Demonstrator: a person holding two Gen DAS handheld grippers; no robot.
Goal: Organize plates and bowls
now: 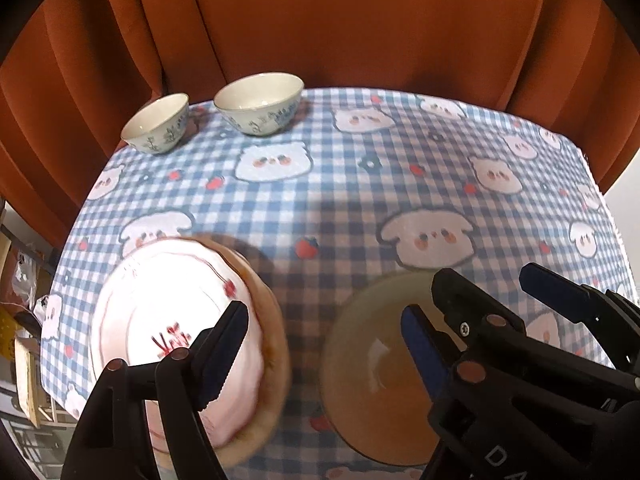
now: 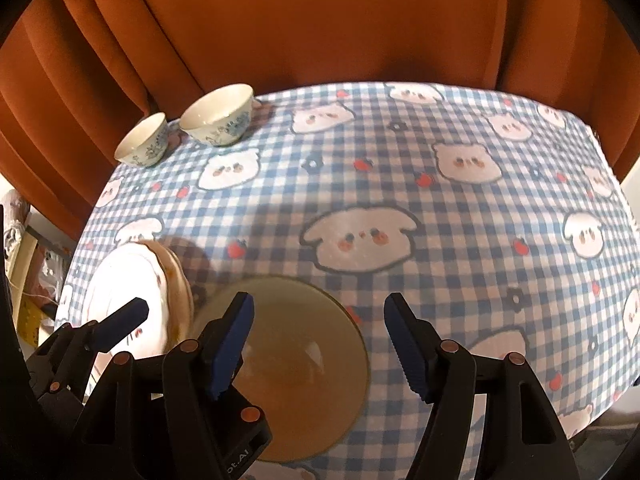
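A white plate with red marks (image 1: 168, 320) lies on a brown plate (image 1: 272, 360) at the near left of the table; both also show in the right wrist view (image 2: 120, 296). A clear amber glass plate (image 1: 372, 380) (image 2: 304, 368) lies at the near middle. Two white bowls with blue flowers, a small one (image 1: 157, 123) (image 2: 142, 140) and a larger one (image 1: 260, 102) (image 2: 218, 114), stand at the far left. My left gripper (image 1: 324, 348) is open, spanning the gap between the stack and the glass plate. My right gripper (image 2: 320, 344) is open over the glass plate.
The table wears a blue checked cloth with white animal faces (image 1: 400, 184) (image 2: 400, 184). An orange curtain (image 1: 320, 20) (image 2: 320, 20) hangs right behind it. Shelving and clutter (image 1: 24, 320) stand off the table's left edge.
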